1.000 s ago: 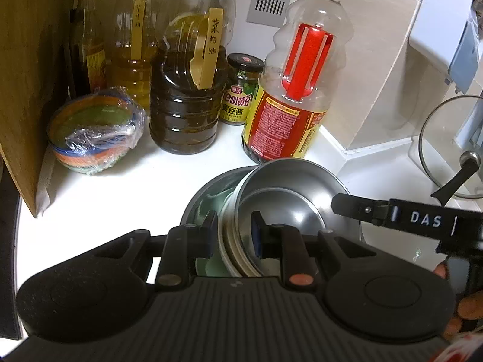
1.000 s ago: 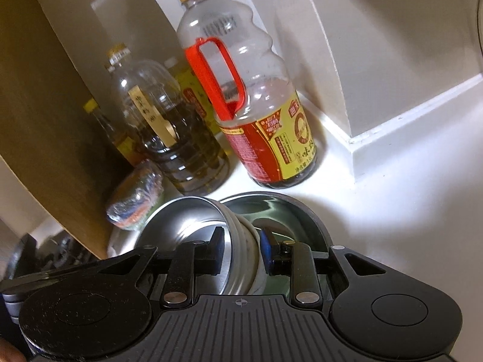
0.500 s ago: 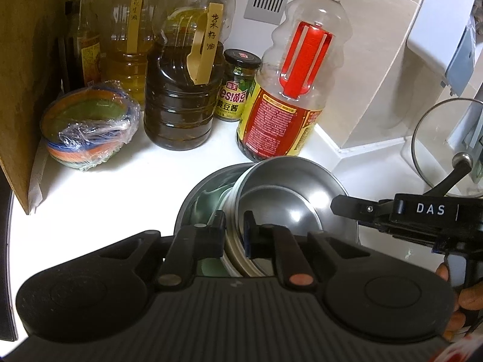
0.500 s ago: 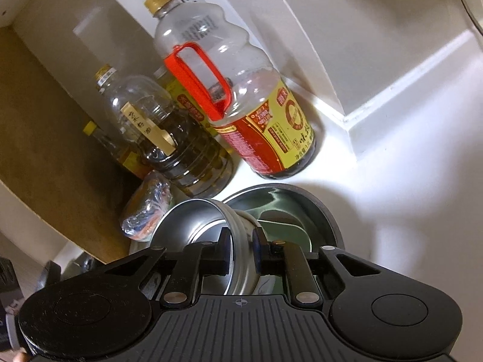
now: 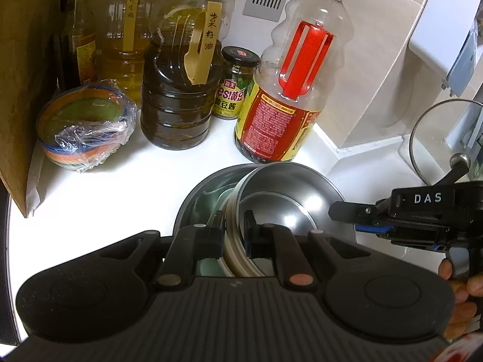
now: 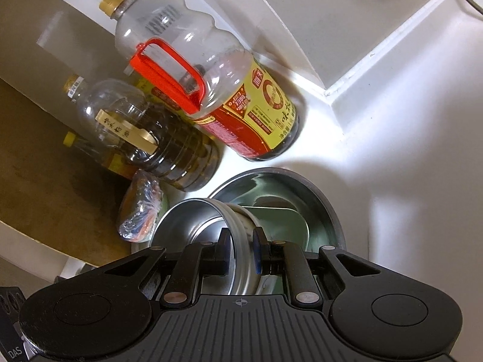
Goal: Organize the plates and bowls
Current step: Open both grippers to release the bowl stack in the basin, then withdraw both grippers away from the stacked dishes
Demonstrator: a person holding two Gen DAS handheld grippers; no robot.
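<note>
A stack of steel bowls sits inside a wider steel dish that also holds a pale green dish, on the white counter. My left gripper is shut on the near rim of the bowl stack. My right gripper is shut on the opposite rim of the same stack, and it shows at the right of the left wrist view. In the right wrist view the wide dish and the green dish lie behind the stack.
Behind stand a red-handled soy sauce bottle, a dark oil jug, a sauce jar and more oil bottles. Plastic-wrapped coloured bowls sit at left by a wooden board. A glass lid stands right.
Both grippers closed from open onto the rims of the bowl stack. The right wrist view has tilted and the bottles have slid left in it.
</note>
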